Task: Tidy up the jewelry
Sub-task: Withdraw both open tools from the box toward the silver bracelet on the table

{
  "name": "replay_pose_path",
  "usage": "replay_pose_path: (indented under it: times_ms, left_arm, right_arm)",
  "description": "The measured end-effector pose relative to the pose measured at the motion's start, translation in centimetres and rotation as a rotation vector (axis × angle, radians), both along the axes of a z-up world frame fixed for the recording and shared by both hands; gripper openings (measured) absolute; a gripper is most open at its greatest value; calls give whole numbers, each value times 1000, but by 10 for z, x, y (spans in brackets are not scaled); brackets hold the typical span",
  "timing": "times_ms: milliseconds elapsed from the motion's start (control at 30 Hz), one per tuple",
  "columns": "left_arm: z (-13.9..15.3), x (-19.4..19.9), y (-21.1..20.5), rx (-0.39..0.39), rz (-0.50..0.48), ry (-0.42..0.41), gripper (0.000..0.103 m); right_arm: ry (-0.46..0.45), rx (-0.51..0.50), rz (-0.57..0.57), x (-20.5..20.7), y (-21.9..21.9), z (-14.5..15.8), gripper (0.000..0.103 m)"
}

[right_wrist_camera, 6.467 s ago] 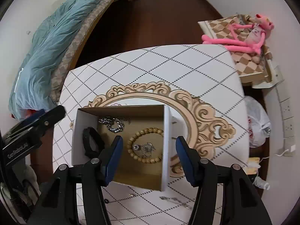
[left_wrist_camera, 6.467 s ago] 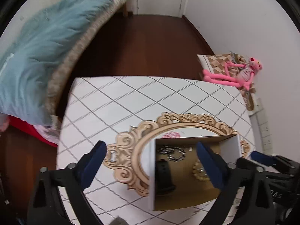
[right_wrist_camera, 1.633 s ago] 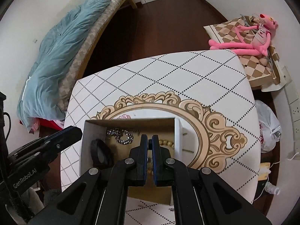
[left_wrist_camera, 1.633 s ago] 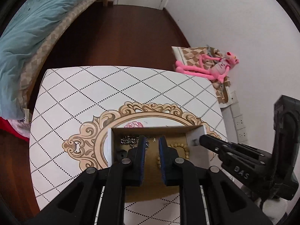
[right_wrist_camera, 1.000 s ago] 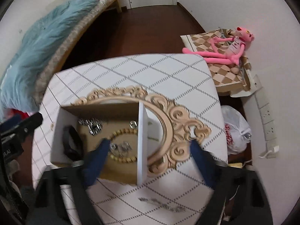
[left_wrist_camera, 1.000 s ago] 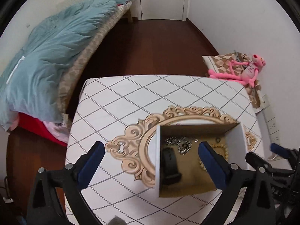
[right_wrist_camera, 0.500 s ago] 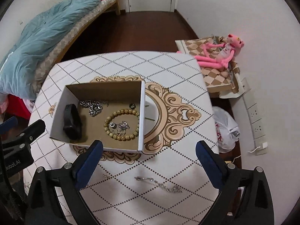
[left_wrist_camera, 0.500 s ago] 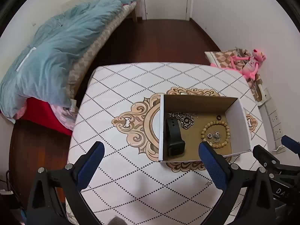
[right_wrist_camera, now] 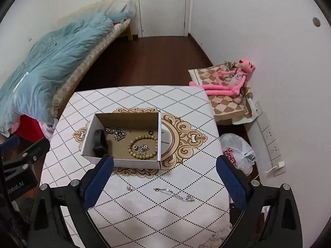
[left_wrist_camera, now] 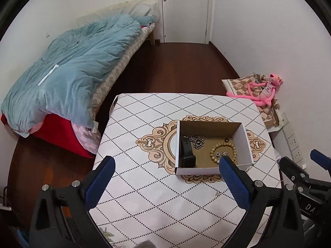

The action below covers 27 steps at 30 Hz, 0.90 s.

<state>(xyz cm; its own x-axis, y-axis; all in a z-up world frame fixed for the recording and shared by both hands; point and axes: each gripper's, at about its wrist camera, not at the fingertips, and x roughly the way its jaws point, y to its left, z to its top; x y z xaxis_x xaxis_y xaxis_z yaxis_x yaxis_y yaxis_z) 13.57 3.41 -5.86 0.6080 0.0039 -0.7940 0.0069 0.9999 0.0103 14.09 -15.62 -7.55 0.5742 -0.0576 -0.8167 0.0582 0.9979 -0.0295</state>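
Two grippers hang above the table, both with jaws spread wide and nothing between them. The box sits on the gold scrollwork at the cloth's middle, and holds a black band at its left, a silver chain toward the back, a small dark ring and a bead bracelet with a small silver piece lying inside its loop. Only the right view shows what lies loose on the cloth — a thin silver chain and a tiny silver bit, both near the table's near edge, between the right gripper fingers and apart from the box. It also takes in a white bag on the floor by the wall. The left view catches the tiny bit as a faint speck and shows more of the bed and its red underside — plus the right gripper's body at its lower right. The left gripper is level with the box's near wall, its right finger overlapping the box's near right corner in the picture.
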Motion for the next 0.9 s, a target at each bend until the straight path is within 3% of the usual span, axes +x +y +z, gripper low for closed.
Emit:
replay_pose_path:
  times_ms: [267,433,667,767,833,900]
  left_arm:
    - [4,-12,3,1,19,5,102]
    - [-16,-12,0,26,35,27,102]
    - [-74,-9,-20,89,31,116,102]
    - [-101,-8,-29,100,18,175,102]
    - [-116,-8,-34,114,10,207,102]
    - [-127,-9,-37,125,3,231,102]
  right_arm:
    - [-11,36,15,-15,4,9,100]
    - [-5,76,-39,-18,-18,-6,100]
    - [112,99,-165,-17,-72,-71,99]
    - [169,122,-188,-19,-89,-106,88]
    - [208,143,-196,-21,-96,-130,86]
    - [244,164,-198,-23,-100,-153,75]
